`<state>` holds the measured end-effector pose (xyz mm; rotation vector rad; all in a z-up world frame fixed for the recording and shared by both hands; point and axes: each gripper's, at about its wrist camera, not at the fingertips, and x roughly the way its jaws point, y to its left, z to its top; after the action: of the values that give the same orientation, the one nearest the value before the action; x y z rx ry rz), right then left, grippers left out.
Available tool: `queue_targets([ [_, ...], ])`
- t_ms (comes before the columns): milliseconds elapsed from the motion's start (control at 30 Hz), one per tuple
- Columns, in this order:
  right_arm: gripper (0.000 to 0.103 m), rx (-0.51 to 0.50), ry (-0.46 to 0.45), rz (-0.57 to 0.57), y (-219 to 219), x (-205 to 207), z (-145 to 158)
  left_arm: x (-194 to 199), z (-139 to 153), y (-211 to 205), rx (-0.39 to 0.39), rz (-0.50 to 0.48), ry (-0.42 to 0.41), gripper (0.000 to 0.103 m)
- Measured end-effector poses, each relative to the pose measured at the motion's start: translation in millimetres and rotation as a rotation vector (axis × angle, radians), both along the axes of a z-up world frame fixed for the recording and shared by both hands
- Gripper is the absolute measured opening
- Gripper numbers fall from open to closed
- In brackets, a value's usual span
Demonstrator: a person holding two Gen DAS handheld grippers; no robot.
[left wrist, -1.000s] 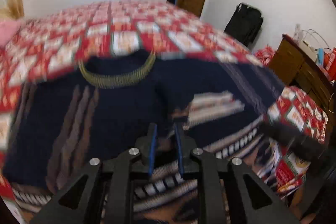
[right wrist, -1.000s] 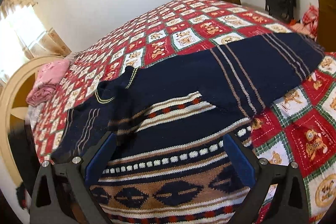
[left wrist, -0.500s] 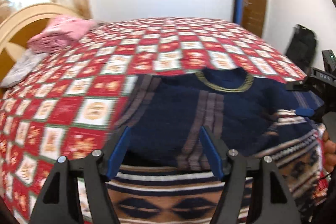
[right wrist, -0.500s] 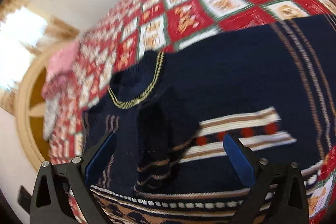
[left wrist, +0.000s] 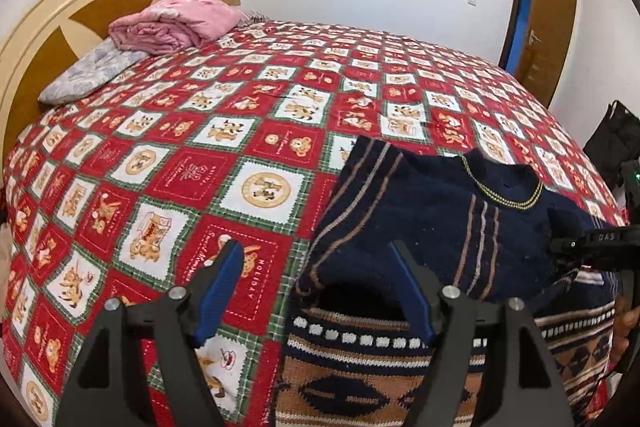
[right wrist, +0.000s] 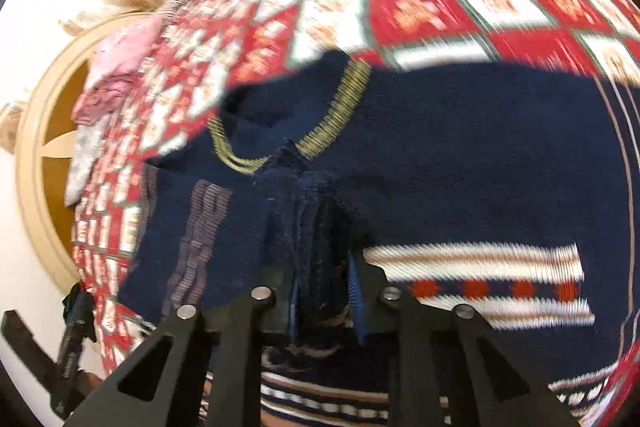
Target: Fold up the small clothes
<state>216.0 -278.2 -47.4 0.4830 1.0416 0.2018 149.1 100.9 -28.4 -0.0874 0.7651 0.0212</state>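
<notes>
The navy patterned sweater (left wrist: pixel 452 227) lies on the bed's red checked quilt (left wrist: pixel 224 155), at about 4 o'clock in the left wrist view, with one striped sleeve (left wrist: pixel 356 203) already laid across its body below the gold-trimmed collar (left wrist: pixel 500 195). In the right wrist view the right gripper (right wrist: pixel 325 291) sits at 6 o'clock, just under the collar; its jaws have just been closing and now stand narrow, pinching a bunched ridge of dark knit between them. The left gripper (left wrist: pixel 316 291) has its jaws wide, having just been opening, and nothing is pressed between them; one blue pad sits over the quilt, the other over the sweater's edge. A pink folded blanket (left wrist: pixel 176 23) and a grey pillow (left wrist: pixel 92 71) rest by the headboard (left wrist: pixel 40 39) at 10 o'clock, well apart from the work. The risk from here is judged to be the pinch itself: the right jaws may have gathered more than one layer, so lifting could drag the folded sleeve out of place or pull the whole body askew, since the left side is unanchored. A thick, stretchy knit can also slip from a shallow bite mid-fold
</notes>
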Motion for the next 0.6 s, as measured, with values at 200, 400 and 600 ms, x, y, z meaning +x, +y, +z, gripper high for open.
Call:
queue_targets([
  [200,0.016,0.169,-0.364,0.089,-6.2,-26.9,81.9,4.7,8.4,2.3,-0.013,0.03,-0.013,0.076],
  [400,0.032,-0.092,-0.202,-0.126,-83.2,-47.5,-4.1,6.7,11.3,-4.0,0.01,0.042,-0.045,0.076],
  [600,0.034,-0.139,-0.151,-0.351,-147.6,-97.9,-15.8,26.5,-4.0,-44.0,0.066,-0.027,-0.002,0.076],
])
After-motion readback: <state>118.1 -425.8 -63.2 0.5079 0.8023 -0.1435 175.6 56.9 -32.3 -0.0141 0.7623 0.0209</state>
